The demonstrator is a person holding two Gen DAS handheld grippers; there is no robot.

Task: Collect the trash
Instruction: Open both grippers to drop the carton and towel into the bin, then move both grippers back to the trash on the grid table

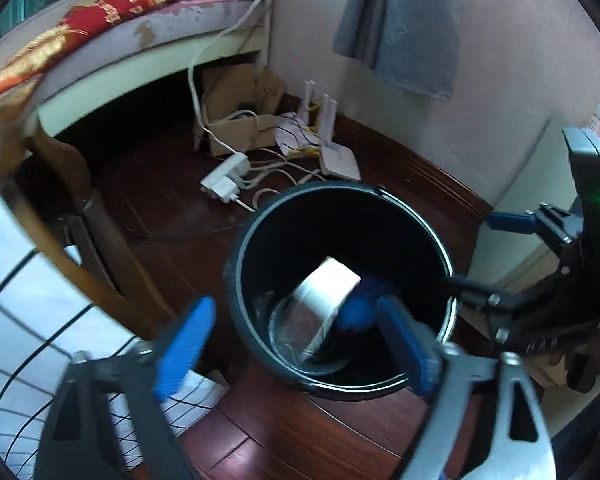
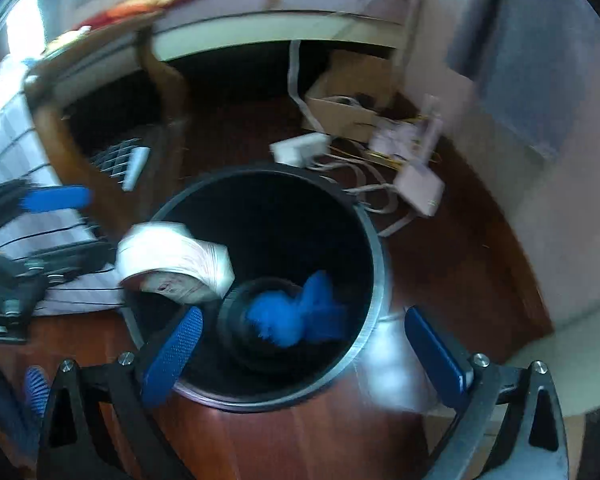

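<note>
A black bucket [image 1: 236, 280] stands on the dark wood floor. A white paper cup [image 1: 328, 292] is inside it, tilted, beside a crumpled blue thing [image 1: 358, 312]. In the right wrist view the cup [image 2: 172, 260] is blurred at the bucket's [image 2: 376, 264] left rim, and the blue thing [image 2: 296, 312] lies at the bottom. My left gripper [image 1: 296, 348] is open over the bucket's near rim, empty. My right gripper [image 2: 312, 356] is open and empty over the near rim. The right gripper also shows in the left wrist view [image 1: 484, 252], open at the bucket's right.
A table with a checked cloth [image 1: 28, 280] is at the left. A bed [image 1: 120, 28] is behind. A power strip [image 1: 226, 176], cables, a white router [image 1: 336, 156] and a cardboard box [image 1: 240, 120] lie on the floor beyond the bucket. A wall [image 1: 500, 112] is at the right.
</note>
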